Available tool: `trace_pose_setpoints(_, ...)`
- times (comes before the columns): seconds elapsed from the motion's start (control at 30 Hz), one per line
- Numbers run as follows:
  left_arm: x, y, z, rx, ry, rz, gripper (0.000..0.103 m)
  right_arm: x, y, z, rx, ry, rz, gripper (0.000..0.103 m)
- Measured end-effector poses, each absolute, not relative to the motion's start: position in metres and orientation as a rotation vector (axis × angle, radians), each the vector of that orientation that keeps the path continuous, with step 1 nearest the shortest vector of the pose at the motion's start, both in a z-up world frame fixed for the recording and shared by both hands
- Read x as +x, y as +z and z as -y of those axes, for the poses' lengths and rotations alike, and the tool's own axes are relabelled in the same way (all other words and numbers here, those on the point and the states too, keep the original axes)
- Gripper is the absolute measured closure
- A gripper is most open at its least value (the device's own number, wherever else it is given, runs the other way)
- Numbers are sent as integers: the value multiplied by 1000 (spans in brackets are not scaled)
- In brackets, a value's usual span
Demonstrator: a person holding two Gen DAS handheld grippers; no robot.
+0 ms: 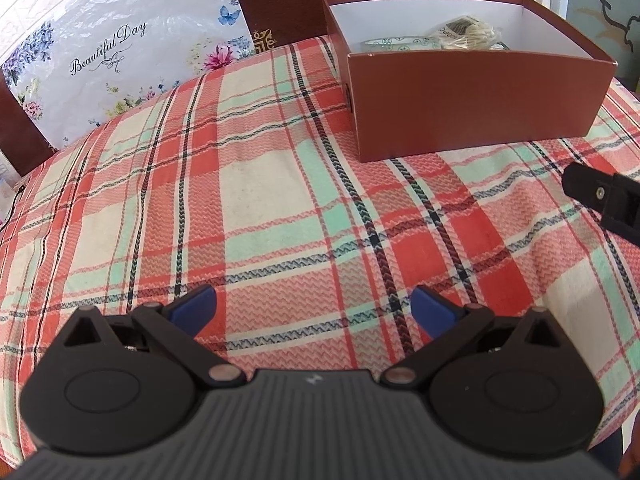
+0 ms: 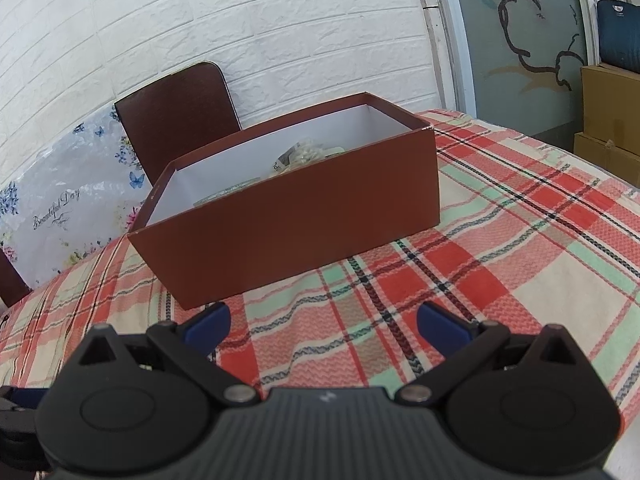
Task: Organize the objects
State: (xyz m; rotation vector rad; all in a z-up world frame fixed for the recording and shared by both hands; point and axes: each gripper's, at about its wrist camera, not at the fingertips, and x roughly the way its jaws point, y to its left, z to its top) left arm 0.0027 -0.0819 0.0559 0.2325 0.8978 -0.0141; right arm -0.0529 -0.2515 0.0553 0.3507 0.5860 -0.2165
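Both of your grippers were spread wide and held nothing: the left gripper (image 1: 314, 308) hung over bare plaid tablecloth (image 1: 256, 184); the right gripper (image 2: 323, 322) sat just short of the brown box (image 2: 296, 228); inside the box lay a roll of tape (image 1: 400, 43) and a bundle of twine (image 1: 470, 32).

item one: my brown box (image 1: 476, 108), lidless, white inside, standing flat on the plaid cloth at the far right of the table, one corner turned toward me. item two: a roll of patterned tape (image 1: 400, 43), lying inside against the near wall. item three: a pale bundle in clear wrap (image 1: 472, 34), inside just right of the roll; its exact kind i cannot tell.
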Motion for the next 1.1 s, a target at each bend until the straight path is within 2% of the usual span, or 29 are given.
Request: trace_pose_setpoints(1.1, -4, 61, 81, 226, -26, -872, 0, -58, 59, 249, 342, -215, -570, 0)
